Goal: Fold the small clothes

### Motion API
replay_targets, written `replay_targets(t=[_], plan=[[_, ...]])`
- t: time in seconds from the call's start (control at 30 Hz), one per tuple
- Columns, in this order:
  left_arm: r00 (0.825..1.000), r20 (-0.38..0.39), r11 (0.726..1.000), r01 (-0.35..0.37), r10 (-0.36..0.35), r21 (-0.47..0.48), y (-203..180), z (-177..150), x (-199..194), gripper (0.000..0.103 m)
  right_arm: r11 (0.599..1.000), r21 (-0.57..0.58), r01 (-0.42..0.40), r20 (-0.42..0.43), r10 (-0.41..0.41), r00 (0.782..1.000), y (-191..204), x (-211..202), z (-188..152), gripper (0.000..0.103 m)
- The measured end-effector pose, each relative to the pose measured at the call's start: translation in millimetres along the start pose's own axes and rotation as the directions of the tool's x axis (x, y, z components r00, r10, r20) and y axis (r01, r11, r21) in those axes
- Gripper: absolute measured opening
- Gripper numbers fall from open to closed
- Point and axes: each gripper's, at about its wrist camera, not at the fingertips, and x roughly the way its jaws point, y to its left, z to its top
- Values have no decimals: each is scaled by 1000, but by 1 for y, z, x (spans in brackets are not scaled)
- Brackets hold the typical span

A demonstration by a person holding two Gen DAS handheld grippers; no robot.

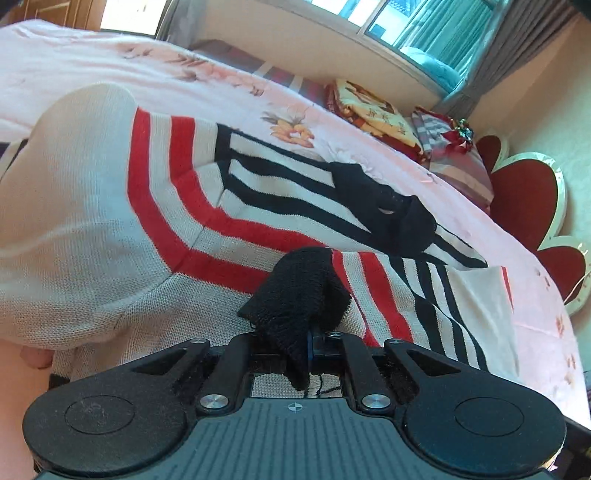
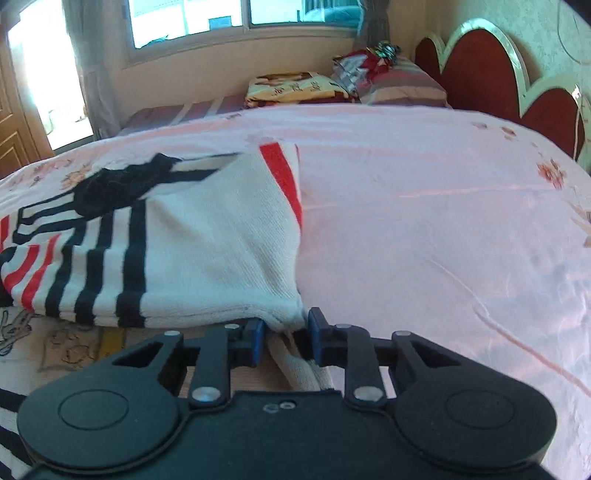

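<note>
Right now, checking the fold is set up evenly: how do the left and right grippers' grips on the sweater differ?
The left gripper is fully shut on a black knit cuff; the right gripper pinches a white corner, its blue pads standing wider apart. The left's fabric bunches up above the jaws; the right's drapes back through them. Both hold the same striped sweater.

The sweater (image 1: 155, 206) lies spread on the bed cover (image 2: 424, 221), with bare cover to its right in the right wrist view. Its cuff (image 1: 295, 291) sits bunched on top of its near part, just ahead of the left gripper (image 1: 308, 343). A near corner of the sweater lies between the pads of the right gripper (image 2: 285, 334). Behind the sweater, folded blankets (image 2: 295, 86) and a pillow (image 2: 402, 86) lie at the bed's far edge, below the window (image 2: 236, 18). The headboard (image 2: 498, 74) stands to their right.
</note>
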Motion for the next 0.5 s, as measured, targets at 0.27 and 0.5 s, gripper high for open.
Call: replay_targets(t=[0.27,0.5], plan=[[963,211,981,-185,170,52,-3,20,-59,75,999,-24,-38,-41,37,998,-9,-29,-3,29],[993,114,991,-40,26,125,-32,18,-47,75,998,-4,-61,25,61,998,-9,-35,20,33]])
